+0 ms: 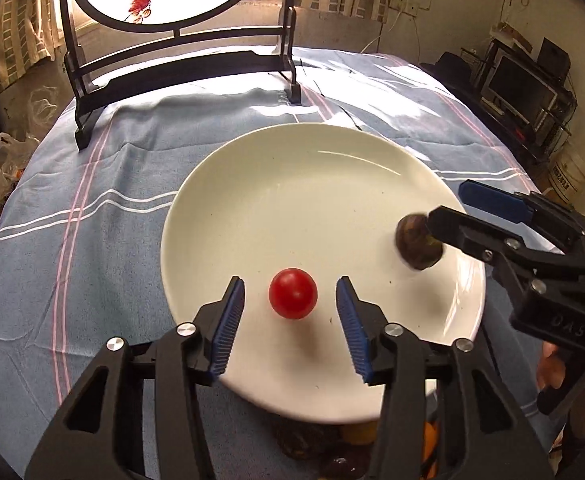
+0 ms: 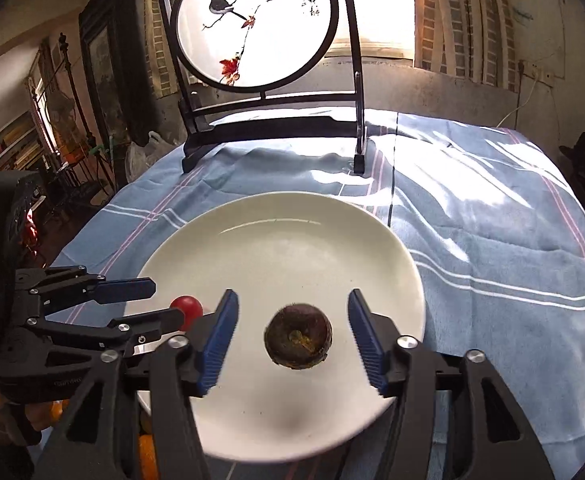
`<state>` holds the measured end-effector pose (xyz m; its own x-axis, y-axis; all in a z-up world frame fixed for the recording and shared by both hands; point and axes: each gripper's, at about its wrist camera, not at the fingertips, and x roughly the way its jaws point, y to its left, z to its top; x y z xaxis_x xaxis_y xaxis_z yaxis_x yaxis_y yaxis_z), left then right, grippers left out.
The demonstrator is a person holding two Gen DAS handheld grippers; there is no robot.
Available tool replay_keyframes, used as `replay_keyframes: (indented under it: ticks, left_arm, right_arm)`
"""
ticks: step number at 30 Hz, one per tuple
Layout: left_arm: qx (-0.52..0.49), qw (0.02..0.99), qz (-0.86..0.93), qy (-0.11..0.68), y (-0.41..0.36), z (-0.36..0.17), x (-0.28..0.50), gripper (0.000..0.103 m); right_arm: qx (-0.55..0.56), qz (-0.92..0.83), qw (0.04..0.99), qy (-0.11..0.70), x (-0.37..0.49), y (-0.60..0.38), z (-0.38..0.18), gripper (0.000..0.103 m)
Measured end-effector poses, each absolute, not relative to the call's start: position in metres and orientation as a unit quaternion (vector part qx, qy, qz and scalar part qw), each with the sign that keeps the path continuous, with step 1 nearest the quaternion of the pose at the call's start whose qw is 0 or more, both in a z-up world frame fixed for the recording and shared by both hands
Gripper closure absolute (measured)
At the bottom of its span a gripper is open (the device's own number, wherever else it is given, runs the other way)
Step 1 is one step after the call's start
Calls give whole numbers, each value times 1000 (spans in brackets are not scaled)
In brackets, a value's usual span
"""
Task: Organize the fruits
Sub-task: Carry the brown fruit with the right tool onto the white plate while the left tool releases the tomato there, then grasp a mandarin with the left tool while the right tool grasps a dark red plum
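Note:
A white plate [image 1: 276, 168] lies on the blue striped cloth; it also shows in the right wrist view [image 2: 292, 240]. A red cherry tomato [image 1: 292, 293] is between the open jaws of my left gripper [image 1: 290, 300], not touched by the pads. It shows again in the right wrist view [image 2: 188, 310]. A dark brown round fruit [image 2: 297, 336] is between the open jaws of my right gripper [image 2: 292, 330], apart from both pads. In the left wrist view the brown fruit [image 1: 412, 240] appears blurred at the right gripper's [image 1: 446, 210] fingertips over the plate's right side.
A black wooden stand with a round painted screen [image 2: 252, 28] stands at the back of the table [image 1: 72, 200]. Several more fruits, orange and dark, lie under the plate's near edge [image 1: 356, 432]. Shelves and clutter surround the table.

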<state>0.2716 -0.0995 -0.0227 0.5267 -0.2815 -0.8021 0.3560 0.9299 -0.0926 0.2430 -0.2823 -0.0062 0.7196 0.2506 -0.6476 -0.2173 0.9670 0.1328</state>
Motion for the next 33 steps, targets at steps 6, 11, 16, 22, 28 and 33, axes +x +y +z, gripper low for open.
replay_keyframes:
  ticks: [6,11,16,22,28,33]
  left_arm:
    - [51,902,-171,392,-66,11,218,36]
    - [94,903,-187,376,-40,4,138,36]
    - [112,896,-182,389,-12,-19,84,36]
    - [77,881,-178,432,8,-48,85,57]
    - [49,883,-185,428,-1,-57,93,59]
    - [4,880,-208,427,5,-61,93,68]
  right_arm:
    - [23,133,933,333,194,-288,12,37]
    - [10,134,935,327,124,-296,5,37]
    - [26,133,938,319,69,-304,-10,37]
    - [53,134,934,327,45,-306,-27,37]
    - [31,137,932,333,36,-292,-28,37]
    - [11,140,931,336,28,-289,-29,37]
